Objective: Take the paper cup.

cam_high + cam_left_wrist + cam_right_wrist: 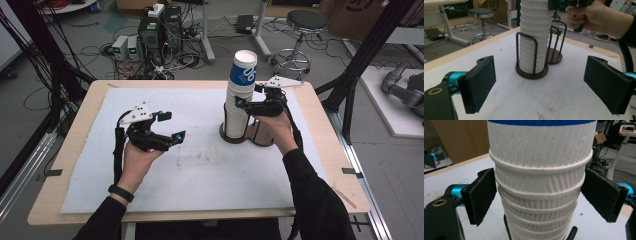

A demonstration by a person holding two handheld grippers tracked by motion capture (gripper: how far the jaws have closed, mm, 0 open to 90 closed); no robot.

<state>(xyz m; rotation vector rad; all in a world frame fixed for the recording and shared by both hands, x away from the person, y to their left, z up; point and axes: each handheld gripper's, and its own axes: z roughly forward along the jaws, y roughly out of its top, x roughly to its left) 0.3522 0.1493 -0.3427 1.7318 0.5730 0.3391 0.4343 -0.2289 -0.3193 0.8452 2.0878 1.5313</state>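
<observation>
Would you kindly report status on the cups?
Left gripper open, empty. Right gripper around the cup stack, grip unclear. Stack sits in holder. Nothing obstructing.

A tall stack of white paper cups [239,102], topped by a blue-banded one, is being held upright in a dark wire holder [236,136]. The right gripper [248,97] is being kept against the stack's right side. The left gripper [171,126], jaws parted, is being held well left of the stack, above the white mat [200,170].
</observation>
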